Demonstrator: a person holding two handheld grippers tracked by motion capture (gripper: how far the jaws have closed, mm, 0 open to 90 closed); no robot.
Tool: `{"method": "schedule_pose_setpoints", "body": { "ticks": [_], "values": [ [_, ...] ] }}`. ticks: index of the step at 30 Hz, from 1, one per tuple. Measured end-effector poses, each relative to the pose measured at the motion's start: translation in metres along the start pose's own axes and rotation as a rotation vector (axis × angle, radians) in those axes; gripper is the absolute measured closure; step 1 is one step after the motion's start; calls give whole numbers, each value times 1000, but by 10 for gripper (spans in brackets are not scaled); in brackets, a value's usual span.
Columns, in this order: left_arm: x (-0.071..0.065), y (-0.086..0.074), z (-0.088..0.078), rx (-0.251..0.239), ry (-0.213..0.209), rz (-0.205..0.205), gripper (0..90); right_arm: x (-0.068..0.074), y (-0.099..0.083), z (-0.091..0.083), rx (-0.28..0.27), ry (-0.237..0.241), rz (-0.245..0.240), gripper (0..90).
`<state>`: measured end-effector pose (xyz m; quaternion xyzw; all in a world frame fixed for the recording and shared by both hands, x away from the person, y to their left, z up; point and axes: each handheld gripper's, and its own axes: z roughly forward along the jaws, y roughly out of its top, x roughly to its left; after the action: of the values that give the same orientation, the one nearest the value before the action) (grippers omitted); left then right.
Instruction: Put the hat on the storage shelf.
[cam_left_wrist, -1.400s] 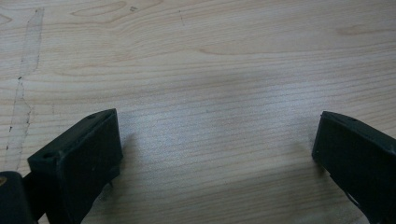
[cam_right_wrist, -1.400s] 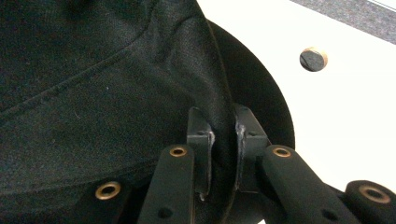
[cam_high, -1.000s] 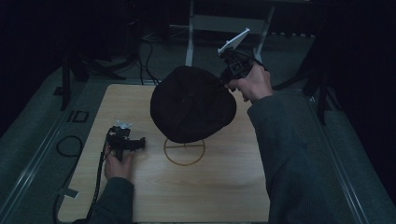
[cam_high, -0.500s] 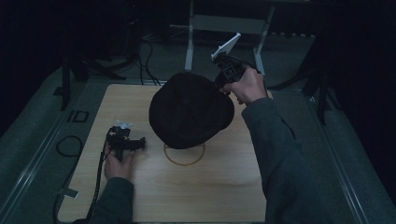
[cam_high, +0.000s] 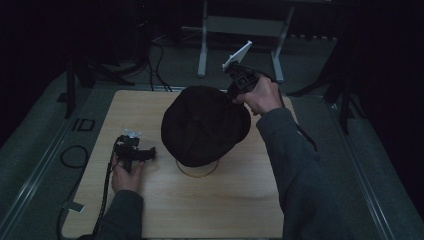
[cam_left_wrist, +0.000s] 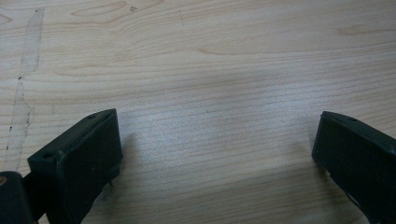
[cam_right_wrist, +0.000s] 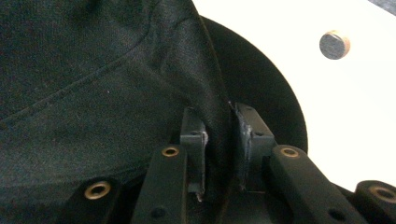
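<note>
The right gripper (cam_right_wrist: 217, 154) is clenched on a fold of black cloth: its 2 jaws pinch the edge of the hat (cam_right_wrist: 93, 84), with fabric bunched between the pads. In the high view the same right gripper (cam_high: 239, 86) sits at the far right edge of the hat (cam_high: 205, 125), held by the right hand (cam_high: 261, 96).

The left gripper (cam_left_wrist: 210, 154) is released, its jaws spread wide over bare wood with nothing between them. In the high view the left gripper (cam_high: 134, 152) rests low near the left part of the table (cam_high: 225, 200), well apart from the hat.

The hat hangs over the middle of the table, above a thin ring (cam_high: 196, 171) that lies on the wood; whether the hat rests on something under it is hidden.

The hat looks soft and light. It creases readily in the pinch, so it will probably sag and swing if lifted by 1 edge. The stitched edge is likely the firmest place to hold; a second hold on the opposite edge would steady it.

No containers are visible on the table.
</note>
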<state>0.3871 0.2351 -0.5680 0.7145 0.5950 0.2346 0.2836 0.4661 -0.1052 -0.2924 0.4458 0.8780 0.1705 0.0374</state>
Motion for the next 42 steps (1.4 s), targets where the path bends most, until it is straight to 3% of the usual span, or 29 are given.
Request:
{"method": "schedule_pose_setpoints", "body": {
  "ticks": [4, 6, 9, 15, 28, 42],
  "values": [
    [0, 0, 0, 0, 0, 0, 10, 3, 0, 6, 29, 26, -34, 712],
    [0, 0, 0, -1, 0, -2, 10, 0, 0, 7, 16, 55, -20, 686],
    [0, 0, 0, -1, -1, -1, 10, -5, -2, 11, 27, 47, -17, 667],
    [0, 0, 0, -1, 0, -1, 10, -14, -6, 10, -4, 44, 2, 644],
    [0, 0, 0, -1, 0, -1, 10, -19, -10, 10, -34, 12, -2, 627],
    [0, 0, 0, 0, -1, 0, 10, -49, -36, 21, -42, 28, 54, 630]
  ]
}}
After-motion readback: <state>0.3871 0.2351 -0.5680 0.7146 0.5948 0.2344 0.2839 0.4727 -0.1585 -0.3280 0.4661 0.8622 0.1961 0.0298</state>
